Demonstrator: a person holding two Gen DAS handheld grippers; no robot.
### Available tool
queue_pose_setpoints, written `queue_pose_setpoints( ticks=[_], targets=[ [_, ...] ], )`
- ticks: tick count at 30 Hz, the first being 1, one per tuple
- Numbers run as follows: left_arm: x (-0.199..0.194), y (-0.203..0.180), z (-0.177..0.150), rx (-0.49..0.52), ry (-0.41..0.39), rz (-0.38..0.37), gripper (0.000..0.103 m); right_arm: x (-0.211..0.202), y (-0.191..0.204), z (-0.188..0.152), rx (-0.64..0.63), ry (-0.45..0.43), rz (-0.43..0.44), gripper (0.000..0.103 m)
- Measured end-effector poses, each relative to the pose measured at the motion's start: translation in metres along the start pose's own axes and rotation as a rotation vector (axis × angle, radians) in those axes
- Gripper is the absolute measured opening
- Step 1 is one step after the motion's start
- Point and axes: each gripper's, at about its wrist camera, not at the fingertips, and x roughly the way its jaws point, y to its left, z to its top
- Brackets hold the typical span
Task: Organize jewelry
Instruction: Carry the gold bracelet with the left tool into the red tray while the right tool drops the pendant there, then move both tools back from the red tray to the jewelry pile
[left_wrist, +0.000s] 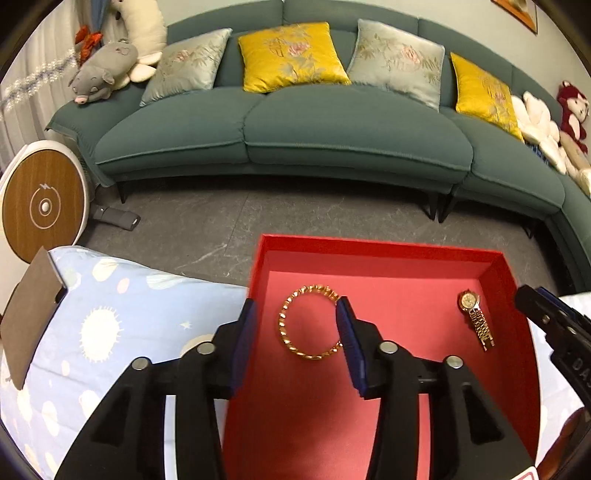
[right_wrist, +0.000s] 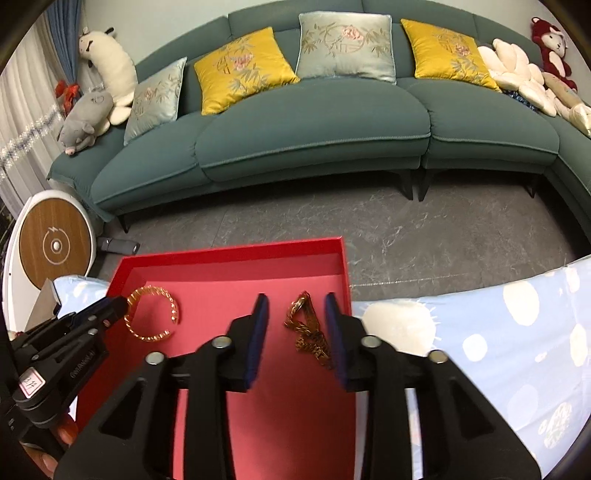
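A red box sits on a light blue patterned cloth. Inside lie a gold twisted bangle on the left and a gold watch on the right. My left gripper is open above the box's left side, with the bangle between its fingers and loose on the box floor. My right gripper is open with its fingers either side of the watch, which lies on the floor of the box. Each gripper shows at the edge of the other's view.
The blue cloth with white spots covers the surface under the box. A brown card lies at its left end. Beyond are a grey floor, a green sofa with cushions and plush toys, and a round wooden-faced device.
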Motion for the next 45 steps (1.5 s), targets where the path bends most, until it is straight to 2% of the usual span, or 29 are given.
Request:
queue_pose_setpoints(
  ticks=[4,9,13,15,20,22,24,29,35,39,41,43,45],
  targets=[
    [-0.036,0.015,-0.011,-0.009,-0.039,-0.037,0.046,-0.037,-0.002,-0.006,-0.001,-0.045,0.039,0.035],
    [-0.1,0.038,-0.041,-0.004,-0.06,-0.054,0.06,-0.109,-0.002,-0.027,-0.035,-0.077,0.073,0.035],
    [-0.148,0.053,-0.082,0.002,-0.045,-0.083,0.064,-0.17,0.001,-0.057,-0.066,-0.086,0.087,0.036],
    [-0.165,0.061,-0.104,-0.005,-0.017,-0.111,0.064,-0.198,0.002,-0.076,-0.064,-0.09,0.09,0.044],
    [-0.192,0.066,-0.174,0.021,0.044,-0.175,0.064,-0.238,0.004,-0.134,-0.05,-0.057,0.094,0.046],
    [-0.196,0.06,-0.201,0.062,0.073,-0.194,0.064,-0.246,0.009,-0.157,-0.072,-0.034,0.073,0.046],
    [-0.198,0.053,-0.227,0.124,0.101,-0.237,0.064,-0.248,0.012,-0.182,-0.072,0.001,0.09,0.046],
    [-0.194,0.033,-0.267,0.313,0.067,-0.217,0.064,-0.242,0.012,-0.224,-0.059,0.078,0.12,0.046],
    [-0.178,0.015,-0.274,0.416,0.01,-0.247,0.064,-0.235,0.012,-0.238,-0.083,0.102,0.106,0.046],
    [-0.163,0.006,-0.277,0.457,0.036,-0.273,0.063,-0.227,0.008,-0.239,-0.065,0.12,0.113,0.046],
    [-0.157,0.003,-0.282,0.48,0.057,-0.266,0.055,-0.221,0.007,-0.24,-0.062,0.137,0.12,0.046],
    [-0.158,0.002,-0.284,0.483,0.058,-0.29,0.043,-0.214,0.009,-0.242,-0.068,0.153,0.123,0.046],
    [-0.16,0.002,-0.284,0.477,0.076,-0.318,0.036,-0.209,0.012,-0.245,-0.078,0.168,0.131,0.046]
  ],
)
